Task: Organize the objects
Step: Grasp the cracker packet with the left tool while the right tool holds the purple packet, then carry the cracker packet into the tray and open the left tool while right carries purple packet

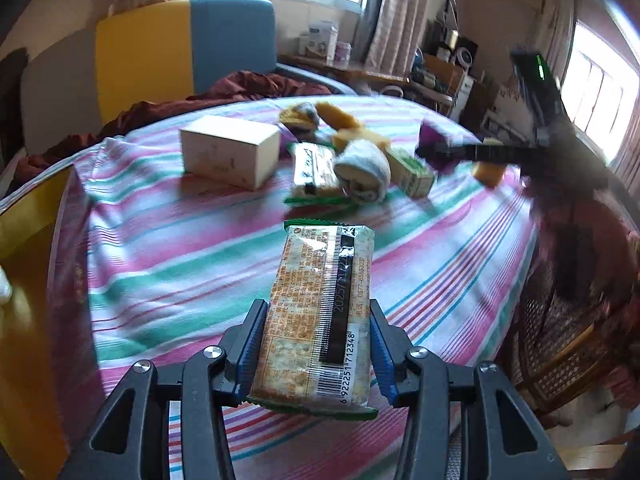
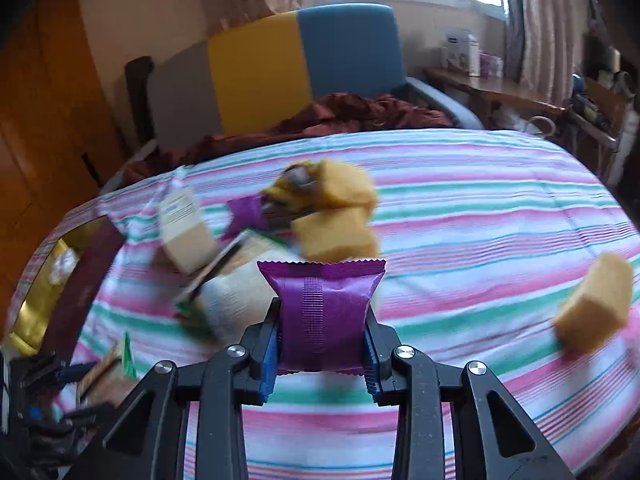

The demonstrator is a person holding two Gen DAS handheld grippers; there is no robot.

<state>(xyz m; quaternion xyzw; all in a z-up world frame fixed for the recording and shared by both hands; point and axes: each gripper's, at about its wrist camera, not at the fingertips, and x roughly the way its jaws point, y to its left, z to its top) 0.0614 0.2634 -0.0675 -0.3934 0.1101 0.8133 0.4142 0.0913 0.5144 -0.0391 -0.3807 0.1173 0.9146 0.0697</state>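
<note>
While my left hand-held gripper [image 1: 316, 344] clamps a cracker packet [image 1: 320, 312] low over the striped bed [image 1: 160, 248], my right hand-held gripper [image 2: 320, 344] pinches a purple packet [image 2: 324, 312], both lifted clear. Ahead lies a heap of sponge cakes [image 2: 336, 236] and a white box [image 1: 228, 150]. Motion blur hints at speed; slick wrappers could slip out mid-swing.

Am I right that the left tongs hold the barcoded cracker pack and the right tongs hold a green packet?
Not quite. The right wrist view shows the right tongs shut on a purple packet, not green. The left tongs do hold the barcoded cracker pack.
</note>
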